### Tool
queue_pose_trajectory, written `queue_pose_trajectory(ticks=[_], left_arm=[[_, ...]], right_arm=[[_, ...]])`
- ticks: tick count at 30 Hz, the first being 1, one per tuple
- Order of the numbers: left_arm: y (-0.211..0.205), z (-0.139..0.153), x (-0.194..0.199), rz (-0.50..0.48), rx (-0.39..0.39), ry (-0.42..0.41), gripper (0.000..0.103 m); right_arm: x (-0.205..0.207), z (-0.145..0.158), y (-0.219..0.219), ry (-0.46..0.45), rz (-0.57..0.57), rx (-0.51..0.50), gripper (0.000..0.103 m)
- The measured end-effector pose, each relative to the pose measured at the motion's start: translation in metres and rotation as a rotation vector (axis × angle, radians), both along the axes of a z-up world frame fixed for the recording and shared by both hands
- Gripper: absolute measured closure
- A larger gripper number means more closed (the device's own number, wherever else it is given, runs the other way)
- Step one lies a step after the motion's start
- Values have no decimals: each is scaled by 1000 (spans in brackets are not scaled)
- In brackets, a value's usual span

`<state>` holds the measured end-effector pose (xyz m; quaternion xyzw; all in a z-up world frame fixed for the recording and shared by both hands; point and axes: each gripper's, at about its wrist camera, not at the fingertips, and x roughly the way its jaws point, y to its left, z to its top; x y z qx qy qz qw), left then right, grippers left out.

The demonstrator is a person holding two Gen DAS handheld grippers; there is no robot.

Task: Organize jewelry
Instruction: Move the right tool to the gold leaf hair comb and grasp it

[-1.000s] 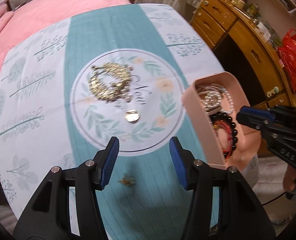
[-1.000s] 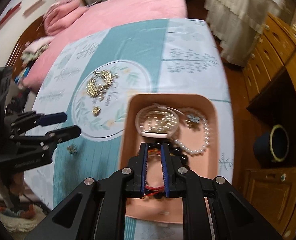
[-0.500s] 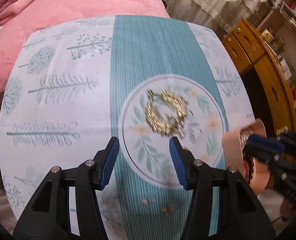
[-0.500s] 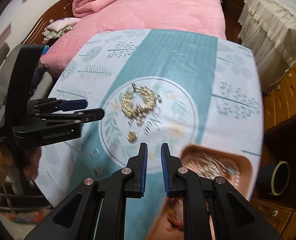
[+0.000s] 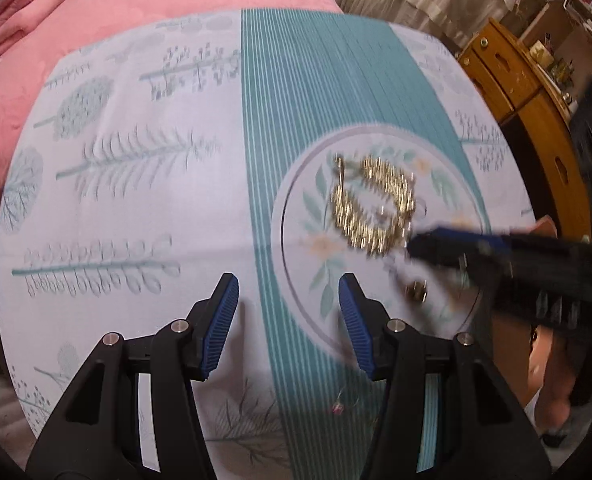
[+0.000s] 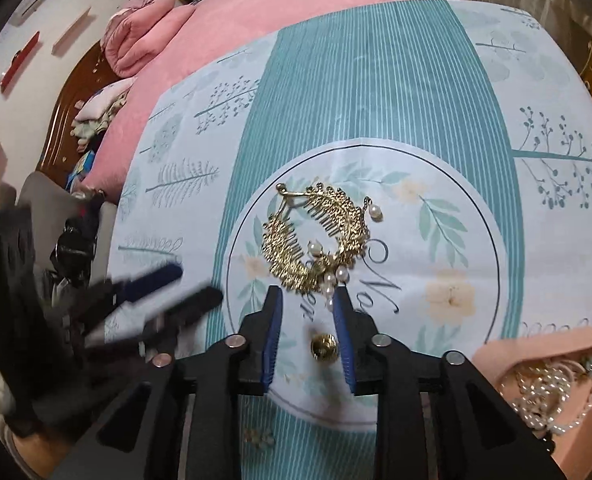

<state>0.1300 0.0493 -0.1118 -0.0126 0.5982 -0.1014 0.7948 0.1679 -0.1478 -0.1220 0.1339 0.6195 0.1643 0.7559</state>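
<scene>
One gold hair comb (image 6: 315,240), pearl drops

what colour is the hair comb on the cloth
Gold with white pearl drops; clearest in the right wrist view.

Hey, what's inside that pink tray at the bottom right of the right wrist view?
The salmon-pink plastic tray holds tangled white pearl strands and a small teal piece at the frame's edge. The rest of the tray is cut off by the frame and the right gripper's black arm.

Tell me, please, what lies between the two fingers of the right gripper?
In the right wrist view, a small round gold piece lies on the tablecloth between the opening jaws of the right gripper, not gripped. The gold hair comb lies just beyond the fingertips.
</scene>
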Motion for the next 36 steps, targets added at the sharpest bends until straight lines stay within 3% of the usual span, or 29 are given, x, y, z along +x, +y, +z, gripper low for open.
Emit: queue_pose_trajectory(ticks=[7, 17, 20, 30, 36], left_arm=[[11, -7, -22, 12, -33, 29, 54], [26, -7, -30, 36, -58, 33, 54], [29, -5, -31, 40, -63, 29, 54], [30, -3, -41, 42, -74, 30, 54], [25, -1, -46, 25, -70, 21, 54]], right_arm=[[11, -18, 7, -6, -16, -31, 73], [16, -17, 29, -126, 26, -137, 73], [16, -17, 33, -153, 43, -181, 82], [7, -14, 46, -219, 122, -311, 85], [0, -7, 41, -230, 115, -283, 90]])
